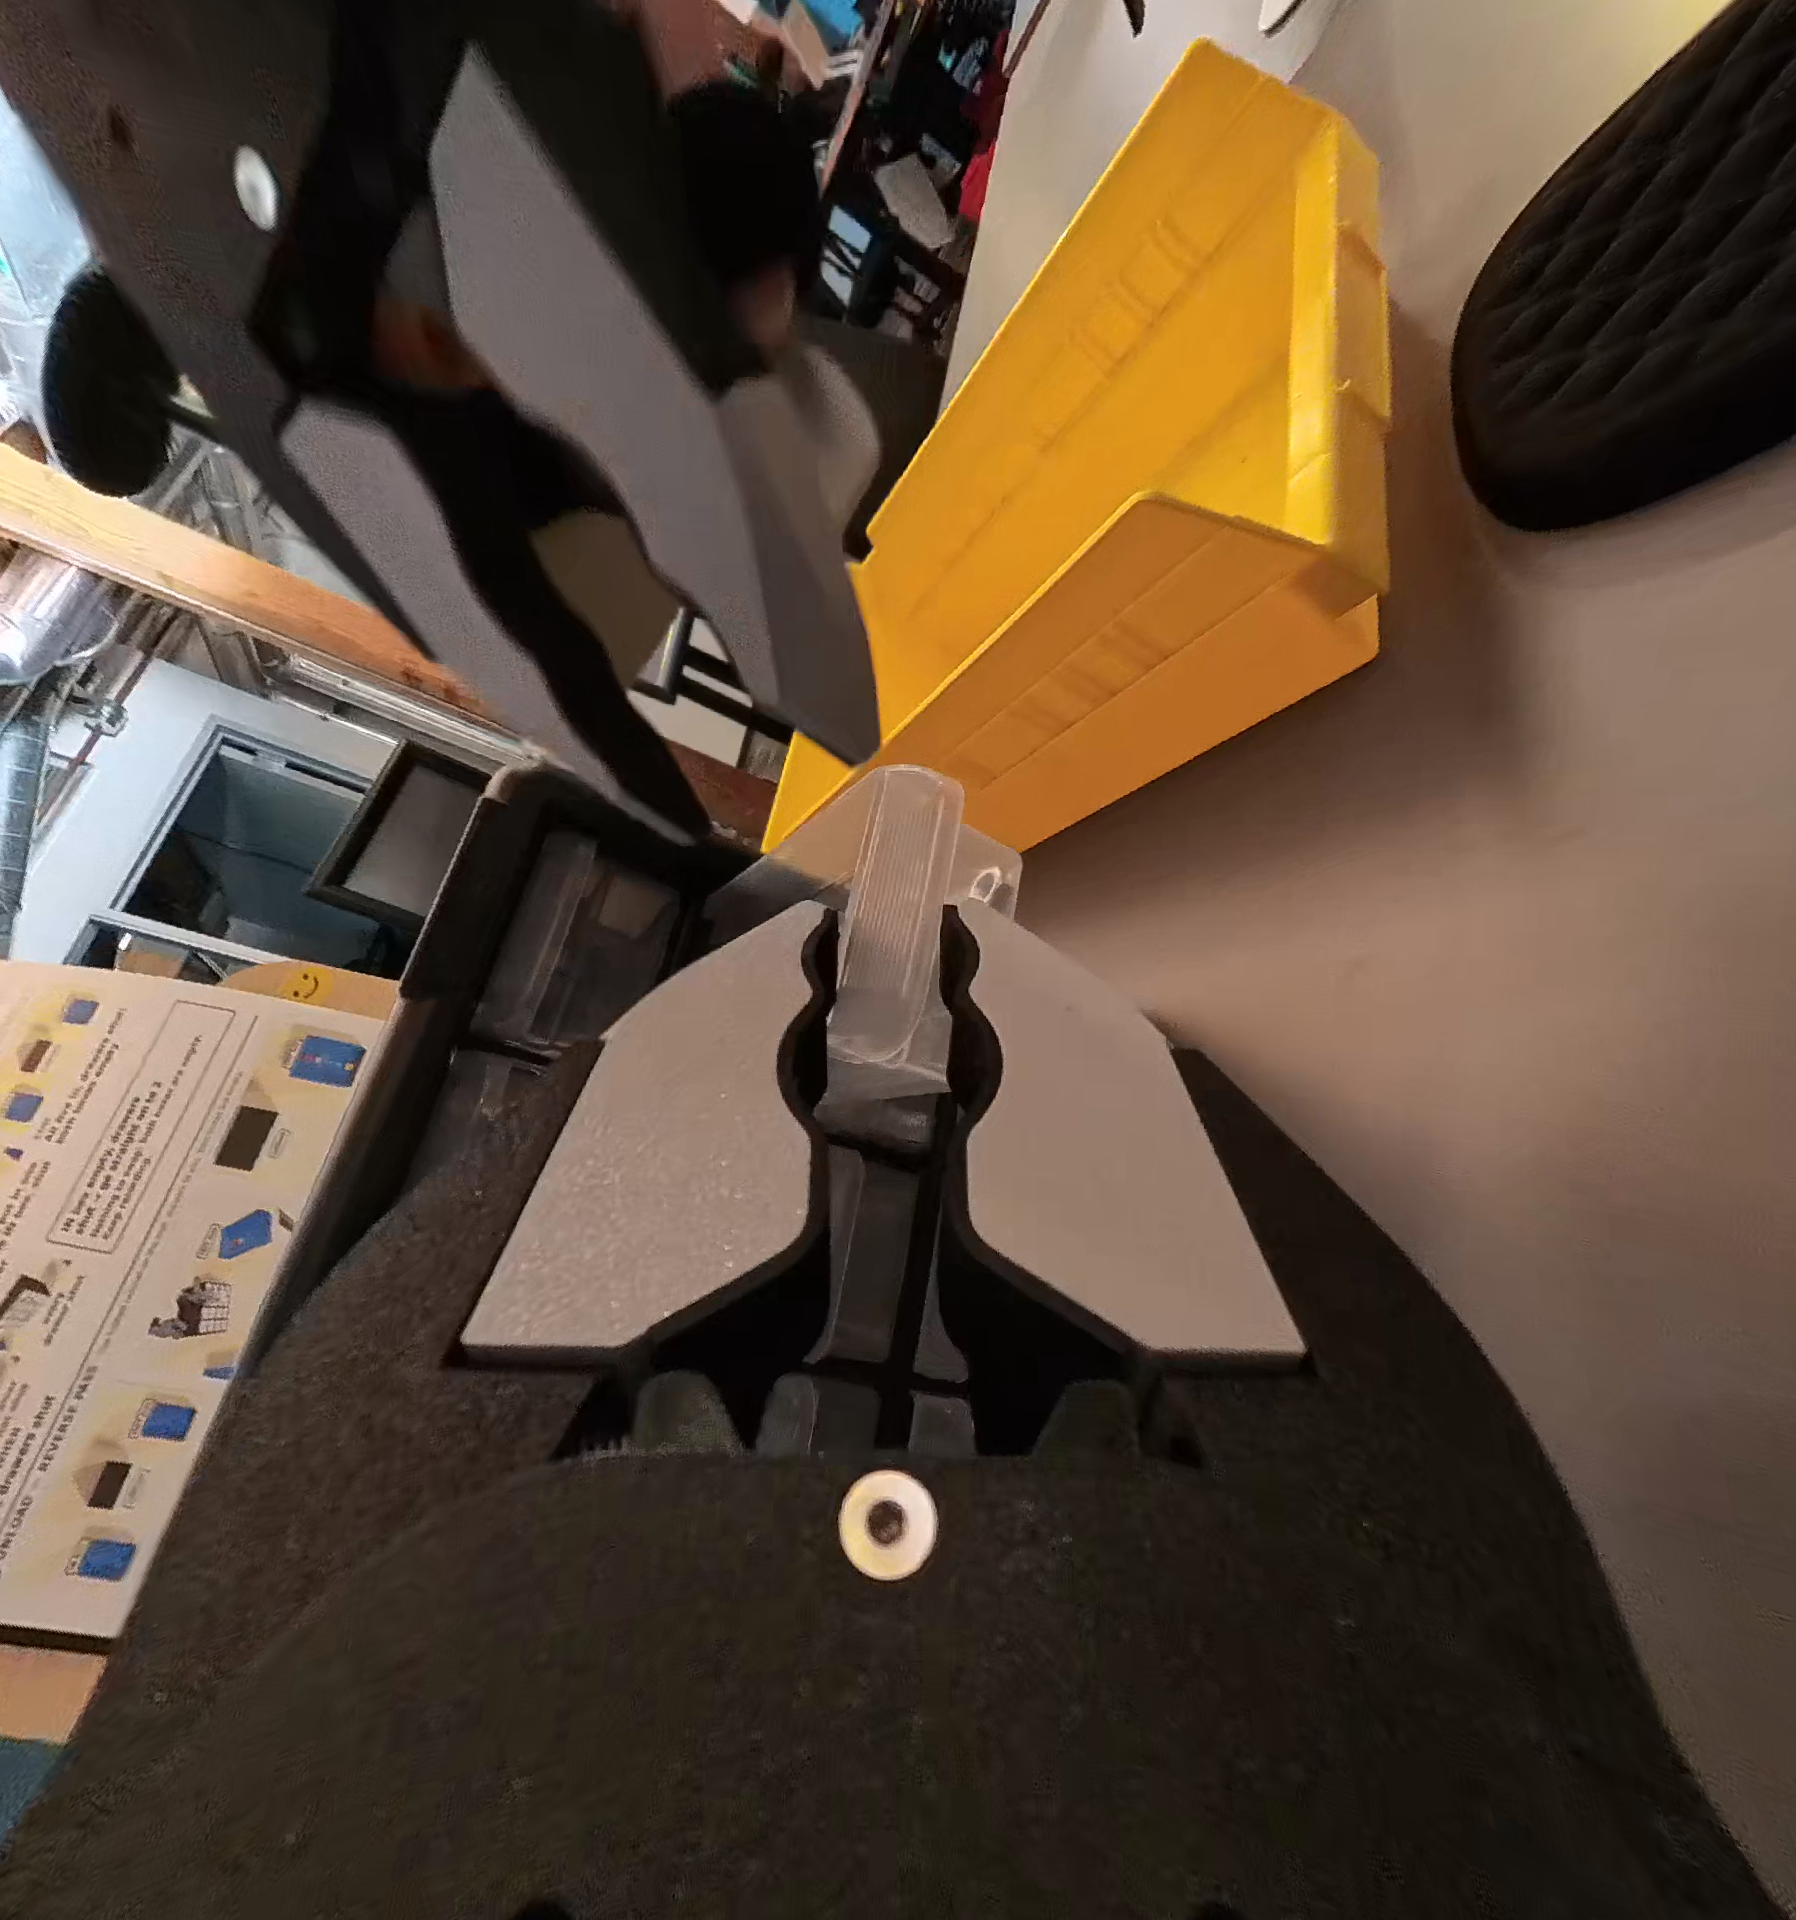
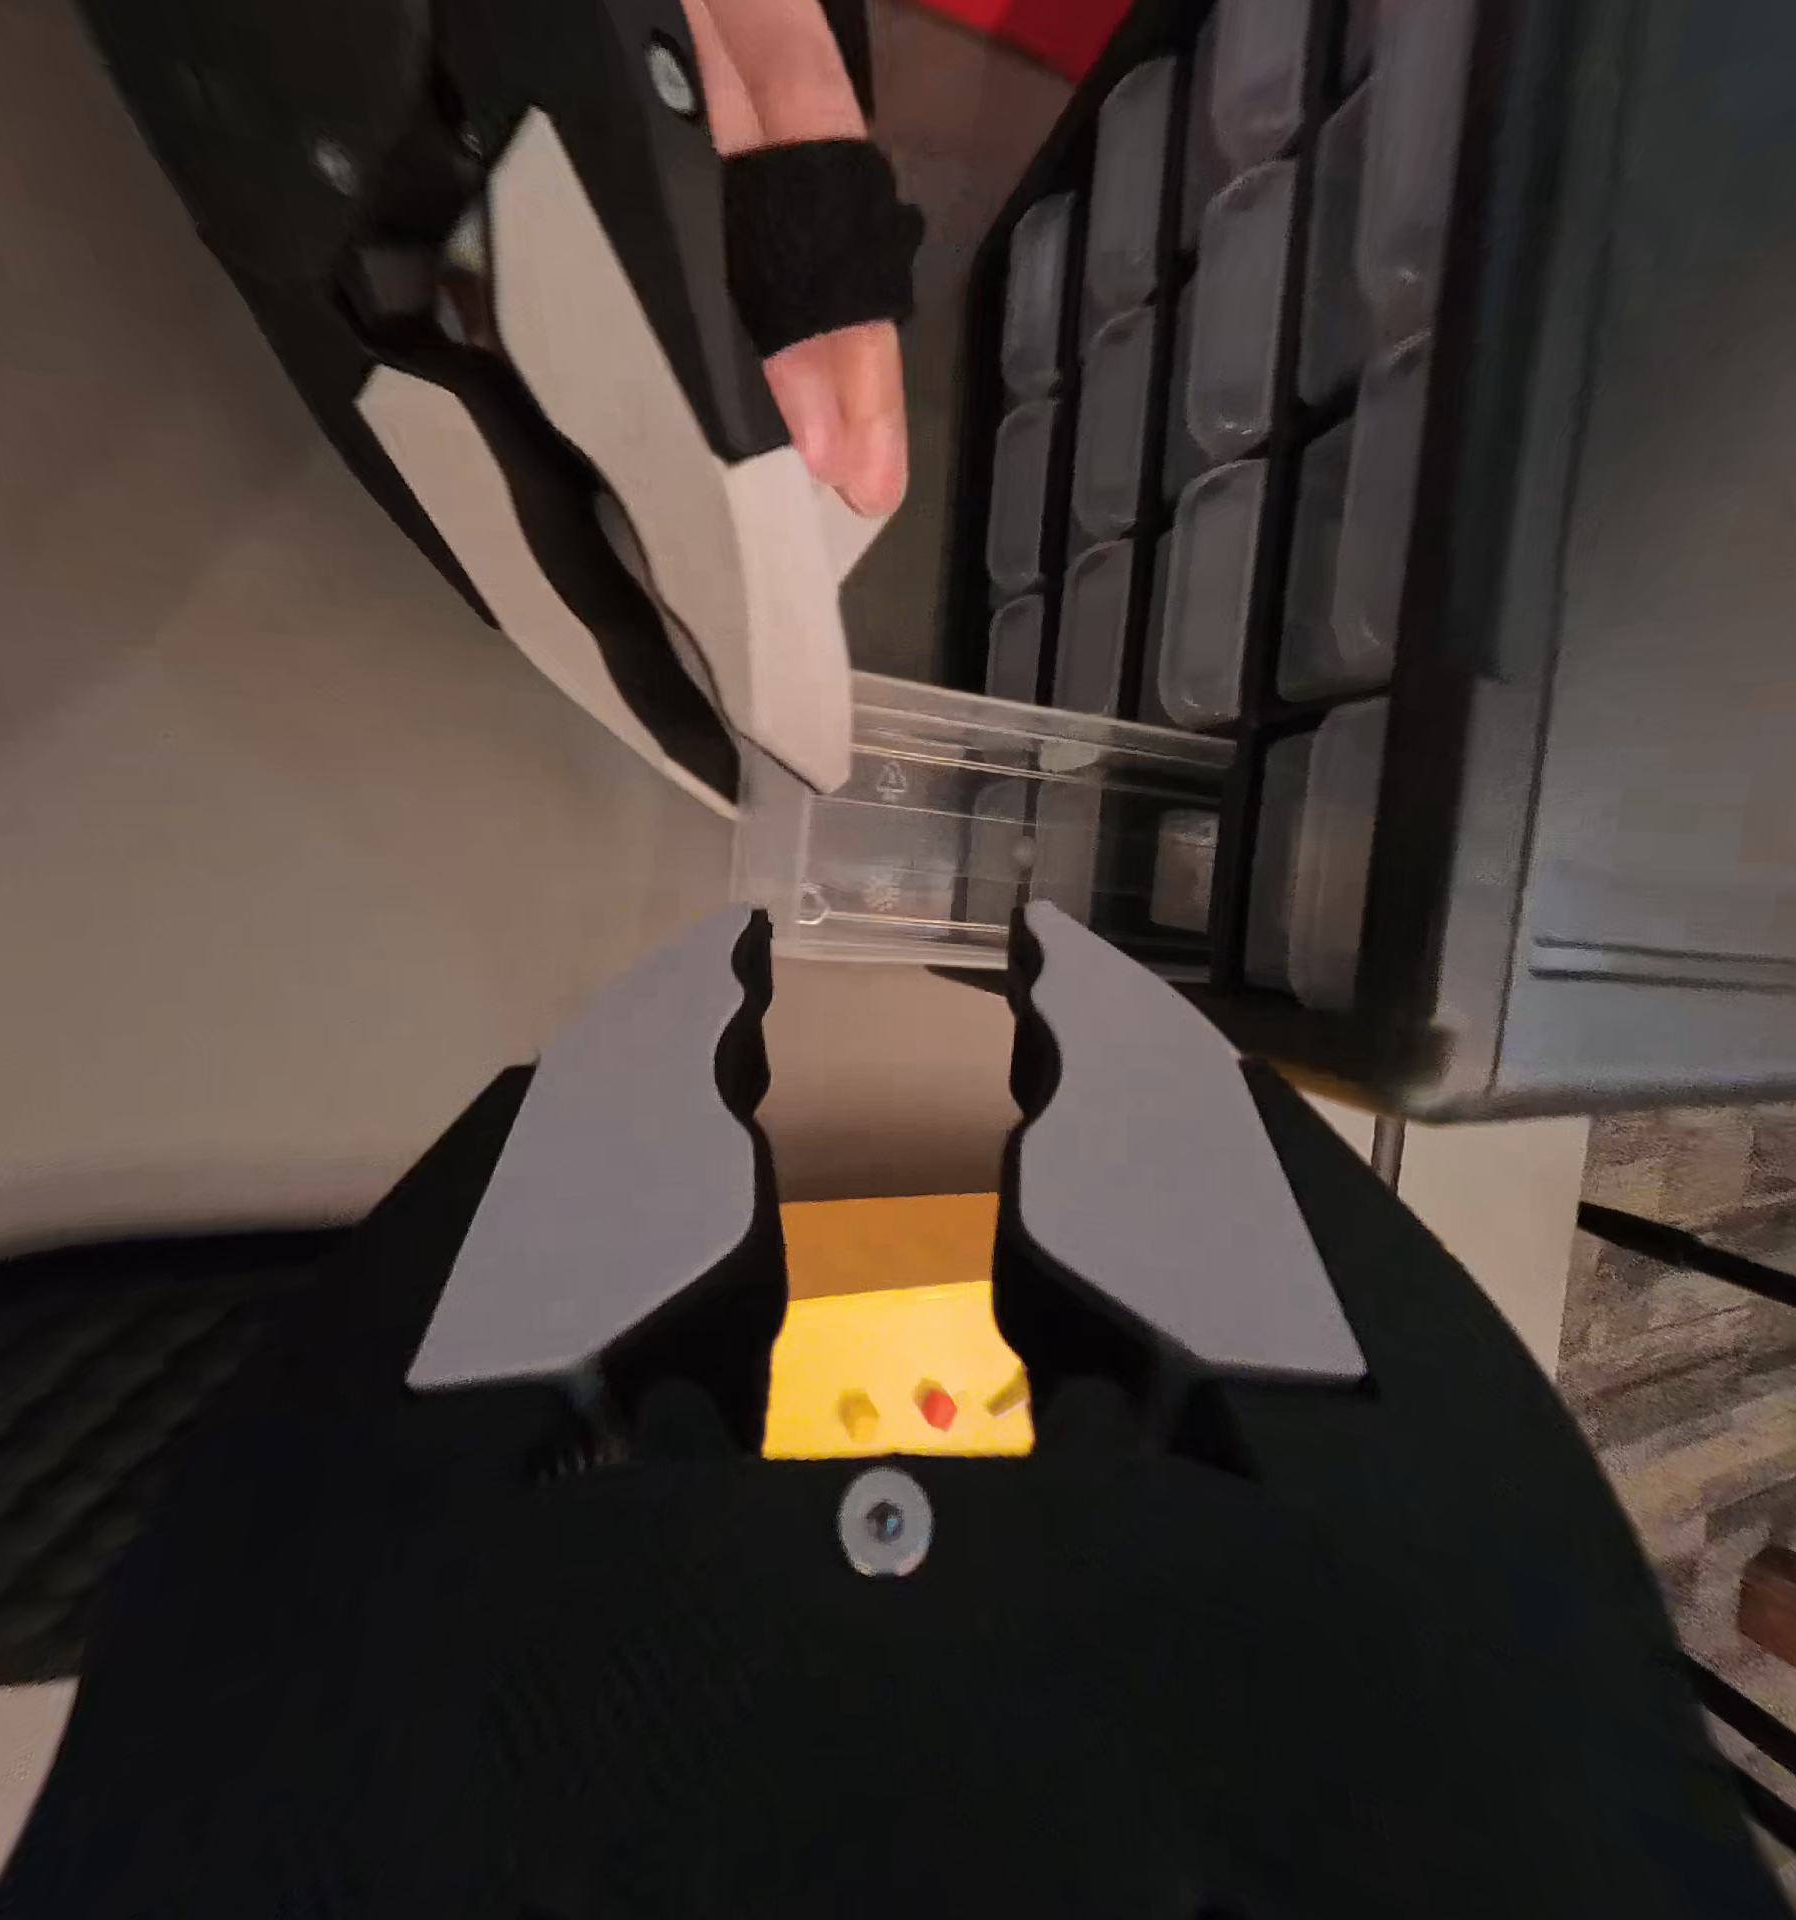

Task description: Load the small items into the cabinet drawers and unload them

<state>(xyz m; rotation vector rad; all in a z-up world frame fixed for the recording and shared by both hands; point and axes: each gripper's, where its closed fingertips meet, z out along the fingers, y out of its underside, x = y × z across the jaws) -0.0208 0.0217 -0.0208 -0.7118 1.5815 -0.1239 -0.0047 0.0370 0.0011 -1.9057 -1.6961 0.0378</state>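
Left gripper (image 1: pixel 889 997) is clamped on the clear drawer's (image 1: pixel 899 935) front tab at frame centre, its grey fingers (image 1: pixel 665 1164) squeezed tight around the plastic. Over in the right wrist view, that same gripper (image 2: pixel 769 790) slants down from the upper left, nose on the drawer's (image 2: pixel 956 842) near end, with a hand (image 2: pixel 832 343) in a black finger sleeve behind it. The drawer sticks out of the cabinet (image 2: pixel 1393 582), upper right of the frame, part pulled from a low slot among rows of shut drawers. Right gripper (image 2: pixel 889 935) sits just below the drawer with its jaws spread wide and nothing between them. Through that gap, low in the frame, the yellow bin (image 2: pixel 894 1340) shows small items (image 2: pixel 938 1405), one red, others yellow. In the left view the bin (image 1: pixel 1164 499) lies upper right on the table (image 1: pixel 1496 1039), and the right gripper (image 1: pixel 520 416), blurred, angles in from the upper left.
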